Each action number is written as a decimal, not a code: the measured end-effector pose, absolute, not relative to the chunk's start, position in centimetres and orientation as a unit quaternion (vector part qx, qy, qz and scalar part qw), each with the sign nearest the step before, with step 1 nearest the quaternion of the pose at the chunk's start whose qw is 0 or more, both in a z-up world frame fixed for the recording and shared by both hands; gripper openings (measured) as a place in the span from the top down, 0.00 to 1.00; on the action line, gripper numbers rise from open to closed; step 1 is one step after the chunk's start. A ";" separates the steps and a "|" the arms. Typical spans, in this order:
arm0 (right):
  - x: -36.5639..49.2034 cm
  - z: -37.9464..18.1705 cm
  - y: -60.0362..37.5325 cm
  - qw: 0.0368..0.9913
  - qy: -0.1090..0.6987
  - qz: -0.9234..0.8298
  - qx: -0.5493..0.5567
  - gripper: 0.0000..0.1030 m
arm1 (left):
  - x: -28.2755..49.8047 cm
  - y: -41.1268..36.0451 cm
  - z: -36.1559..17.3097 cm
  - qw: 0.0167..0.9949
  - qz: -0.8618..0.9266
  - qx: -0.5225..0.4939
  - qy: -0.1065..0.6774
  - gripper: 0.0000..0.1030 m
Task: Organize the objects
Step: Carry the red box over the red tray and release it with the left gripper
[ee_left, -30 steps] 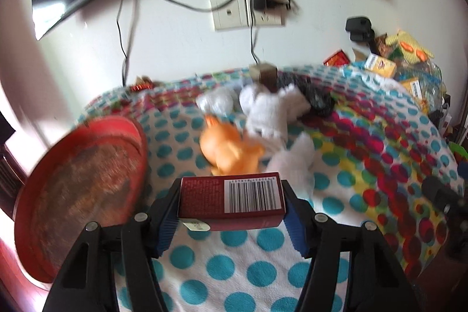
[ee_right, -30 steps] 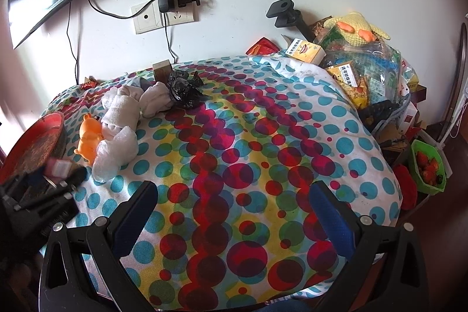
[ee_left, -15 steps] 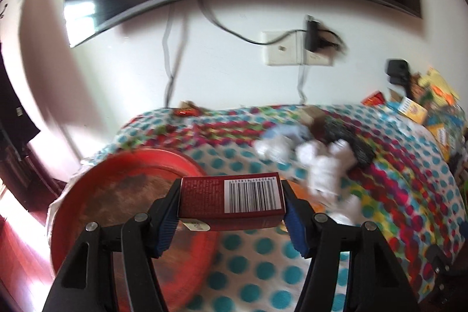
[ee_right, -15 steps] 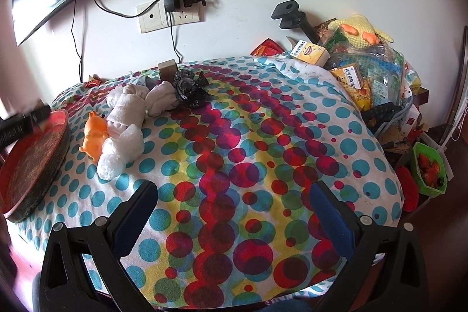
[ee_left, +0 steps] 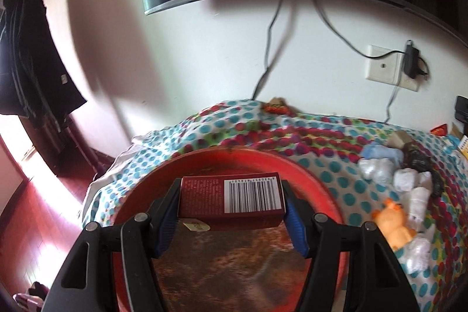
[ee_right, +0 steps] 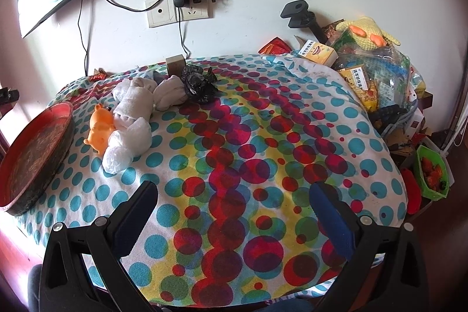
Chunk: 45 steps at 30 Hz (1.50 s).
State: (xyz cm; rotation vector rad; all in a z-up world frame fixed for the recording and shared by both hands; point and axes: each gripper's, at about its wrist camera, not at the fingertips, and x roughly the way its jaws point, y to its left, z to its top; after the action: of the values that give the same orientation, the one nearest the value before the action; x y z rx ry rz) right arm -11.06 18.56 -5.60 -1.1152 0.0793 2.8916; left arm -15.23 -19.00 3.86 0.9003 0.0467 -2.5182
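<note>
The red box (ee_left: 231, 198) sits clamped crosswise between the left gripper's (ee_left: 231, 212) jaws, directly above the red tray (ee_left: 316, 183), while the right gripper (ee_right: 234, 220), jaws wide apart and empty, hangs well right of that tray.

both wrist views over one red tray (ee_left: 316, 174)
</note>
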 end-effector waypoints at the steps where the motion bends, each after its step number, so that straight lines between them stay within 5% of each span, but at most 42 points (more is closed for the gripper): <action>1: -11.1 -5.6 18.5 0.020 0.025 0.933 -0.360 0.00 | -15.1 -20.0 3.5 0.240 -0.912 0.331 0.019 0.38; 18: -11.1 -6.1 18.0 0.009 0.017 0.931 -0.364 0.00 | -13.9 -28.4 -0.7 0.292 -0.871 0.390 0.061 0.38; 45: -11.8 -7.4 17.6 -0.003 0.005 0.924 -0.382 0.00 | -16.3 -30.9 -5.2 0.313 -0.829 0.458 0.066 0.37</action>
State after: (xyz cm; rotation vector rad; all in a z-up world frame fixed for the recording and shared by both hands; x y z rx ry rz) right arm -11.76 17.56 -7.41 -1.2017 0.0153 2.9099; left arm -16.32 -30.93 -5.15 1.2090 0.1750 -2.1858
